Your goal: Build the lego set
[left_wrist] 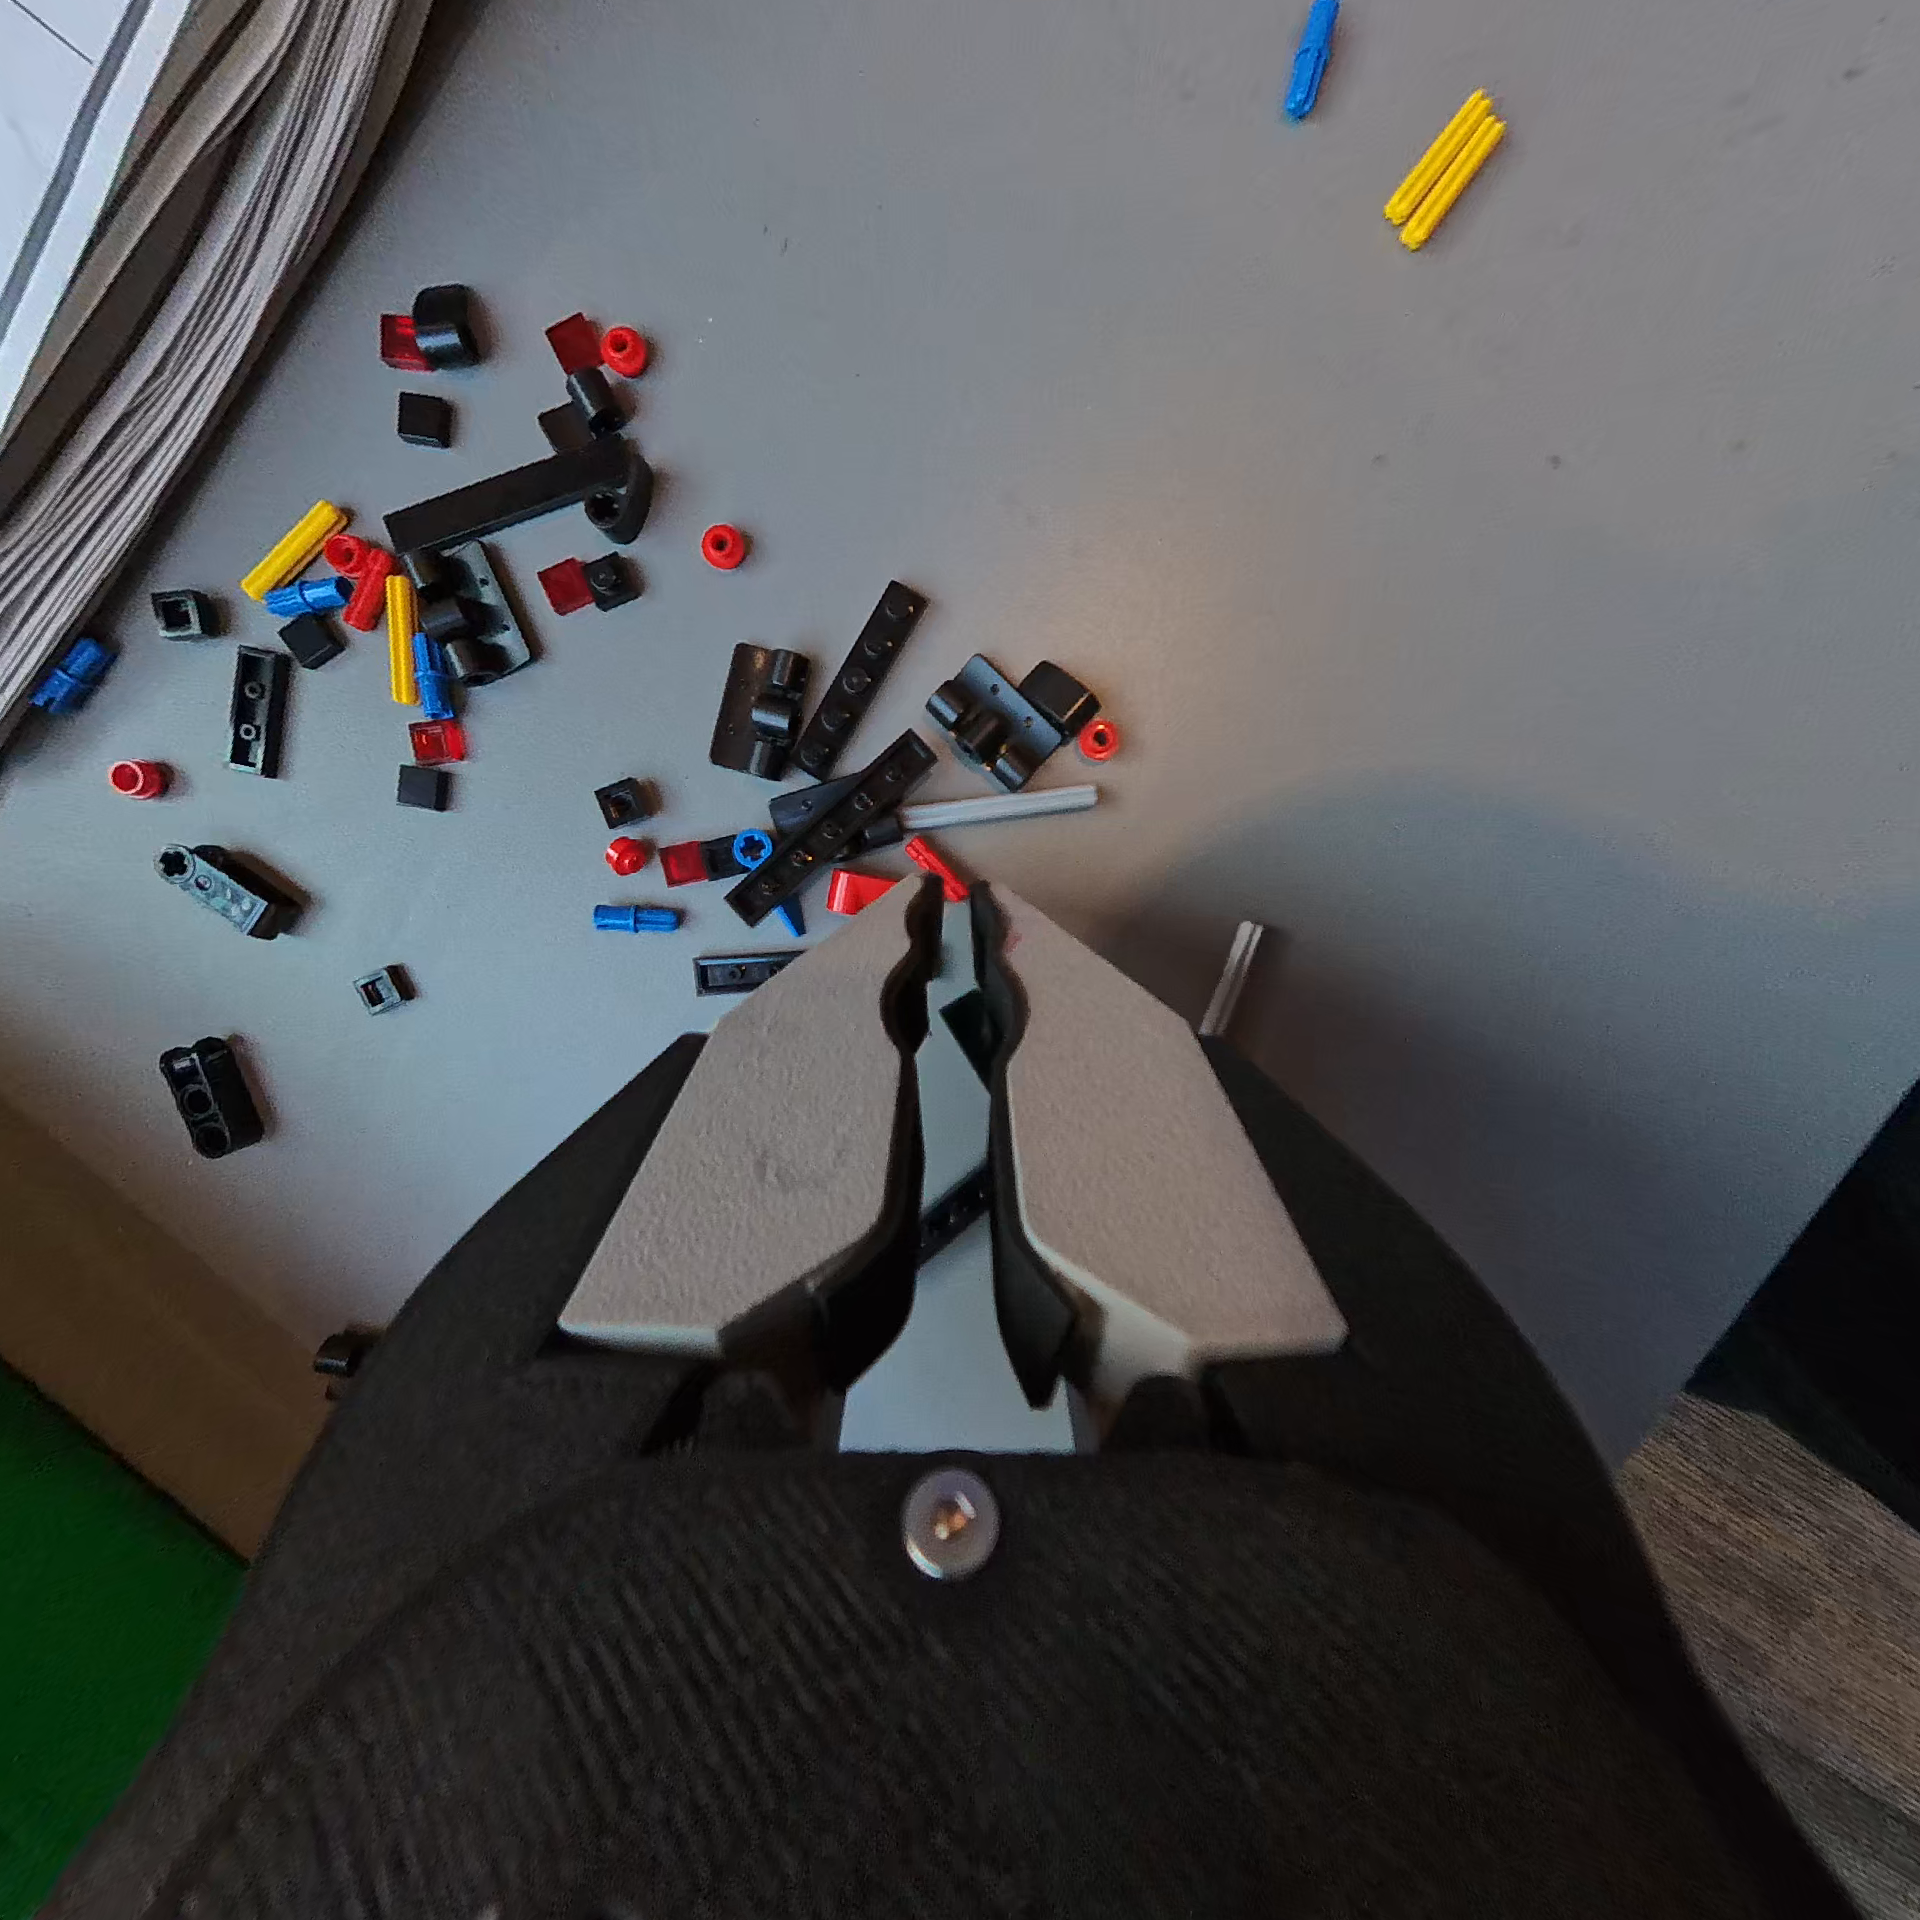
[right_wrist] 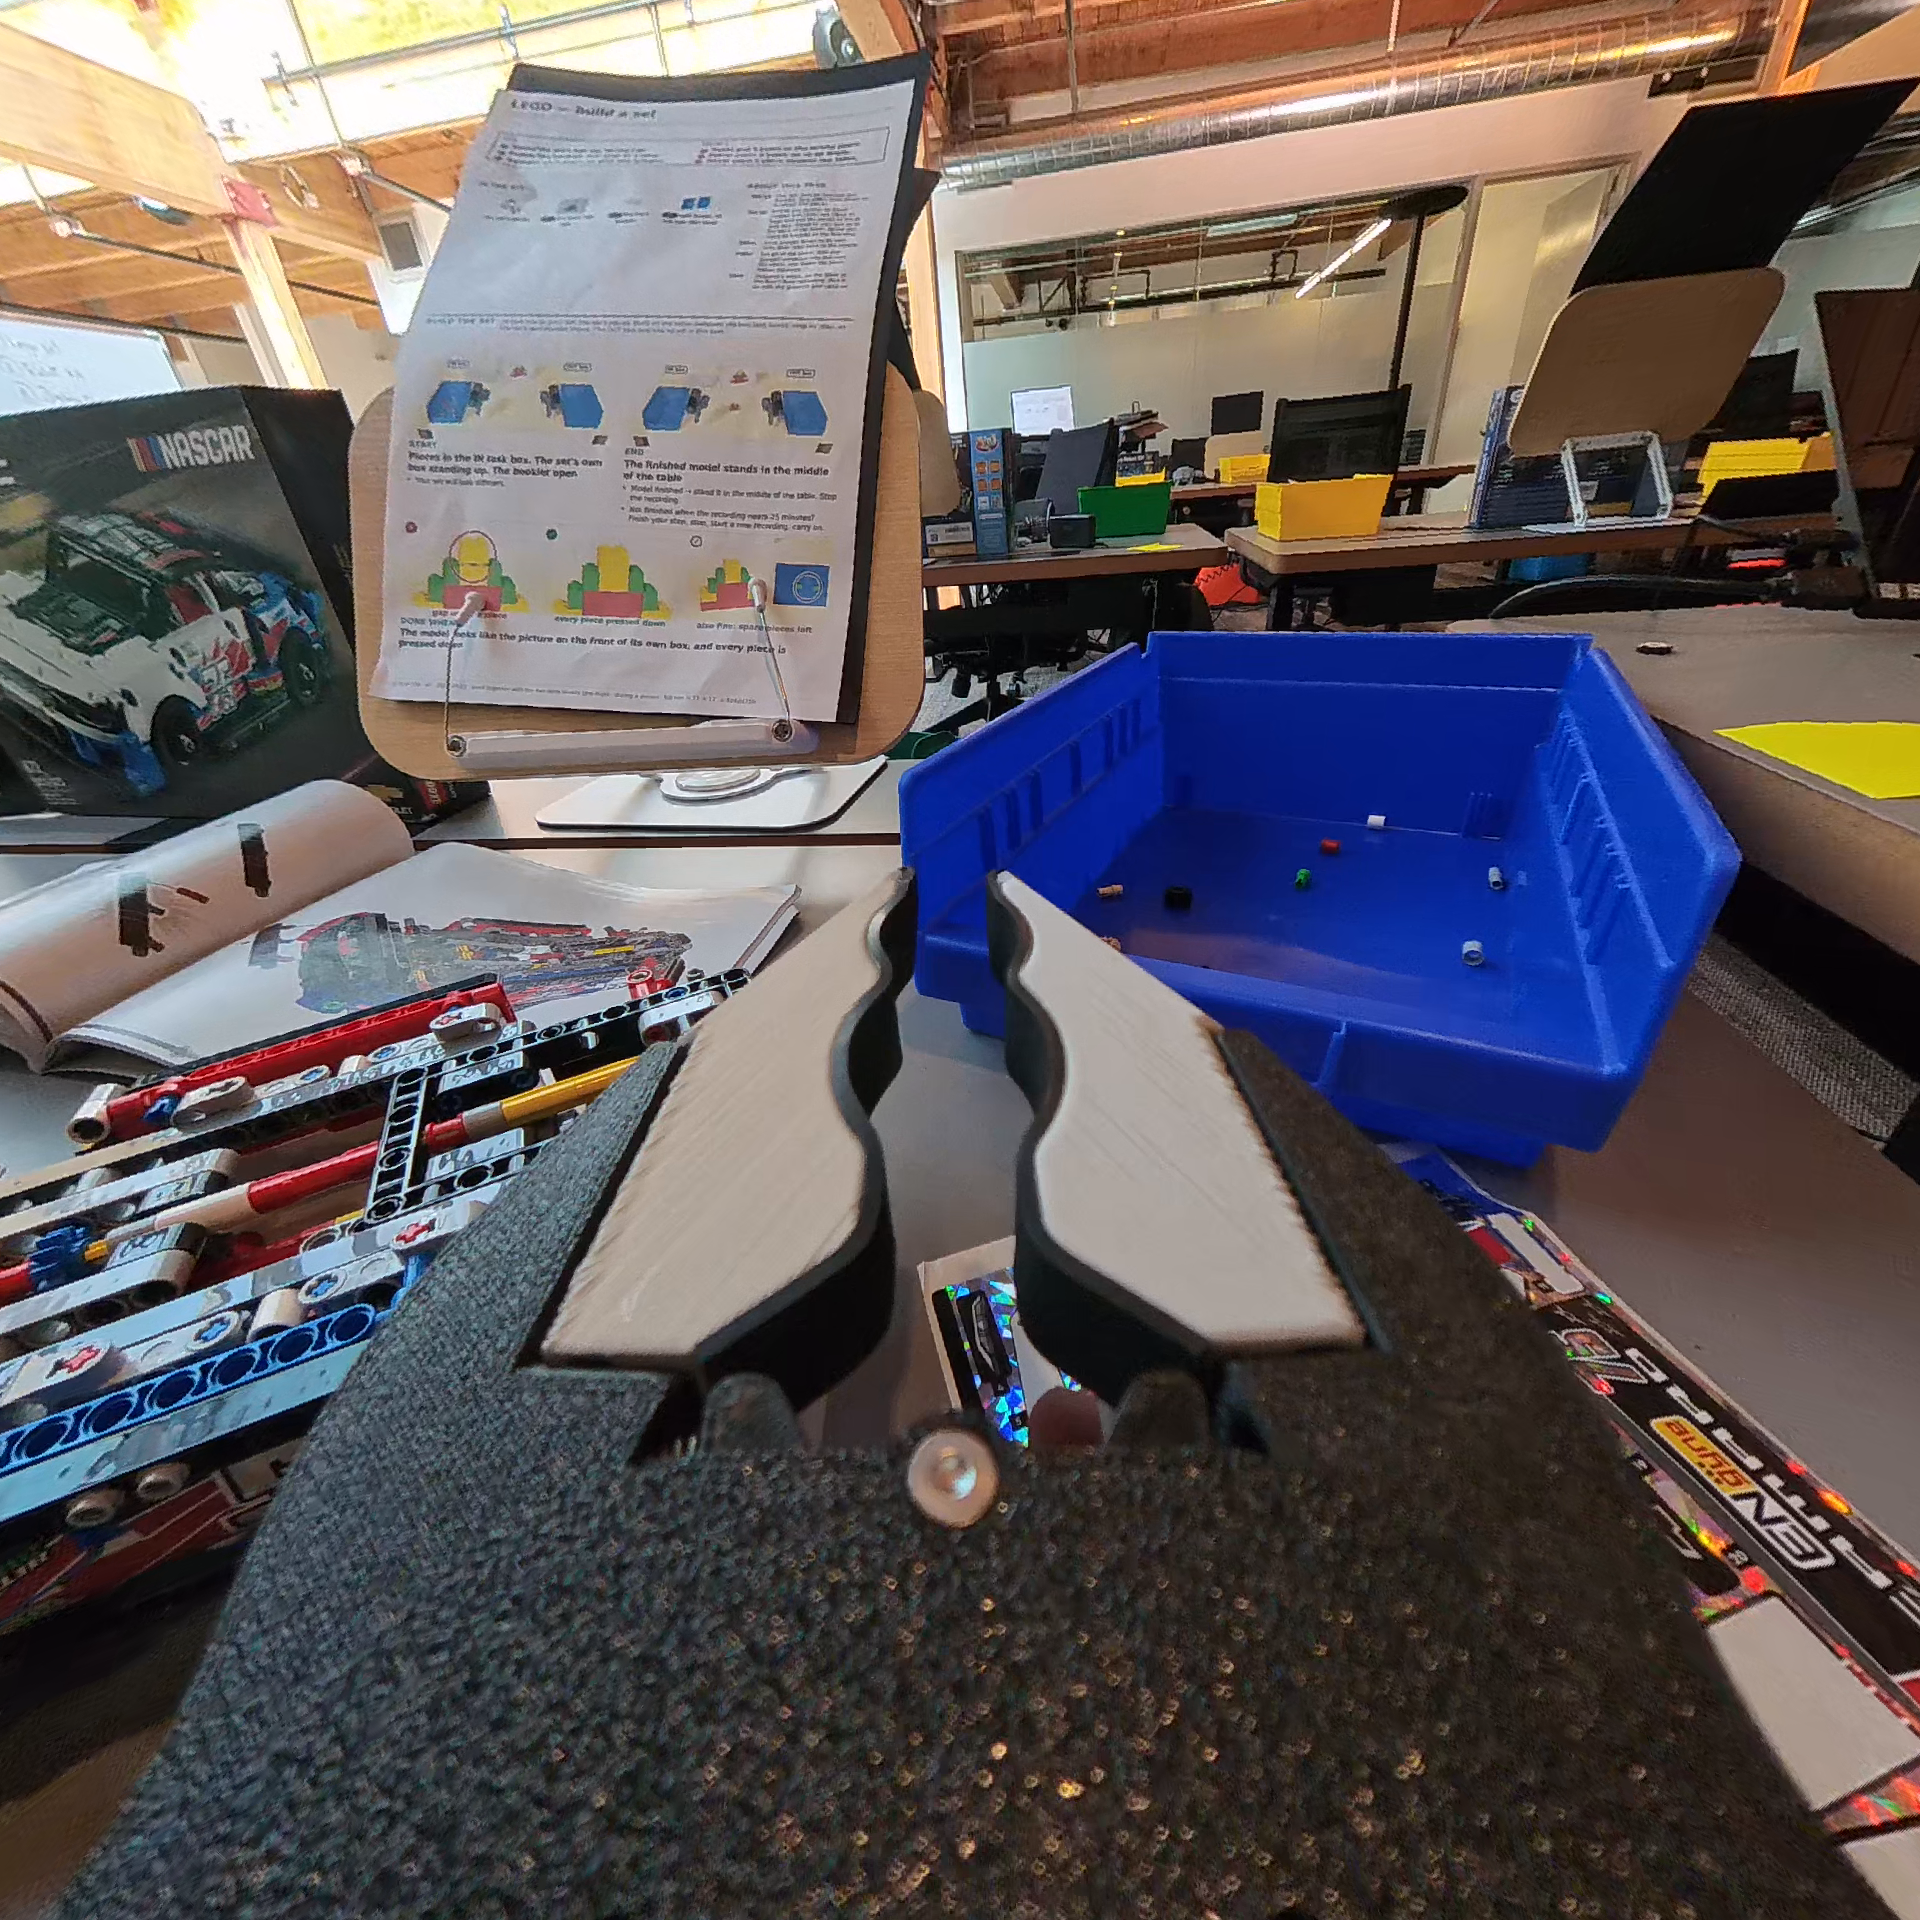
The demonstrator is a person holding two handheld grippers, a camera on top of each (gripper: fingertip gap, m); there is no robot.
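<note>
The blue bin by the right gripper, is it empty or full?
Nearly empty. The blue bin holds only a few scattered small pieces, and most of its floor is bare.

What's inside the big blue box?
Inside the blue box lie just a few tiny loose pieces: a black one, a green one, a red one and some pale ones. Its near corner is hidden behind the right claw.

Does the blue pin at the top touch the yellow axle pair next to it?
Apart. The left wrist view shows bare grey table between the blue pin and the yellow axle pair.
</note>
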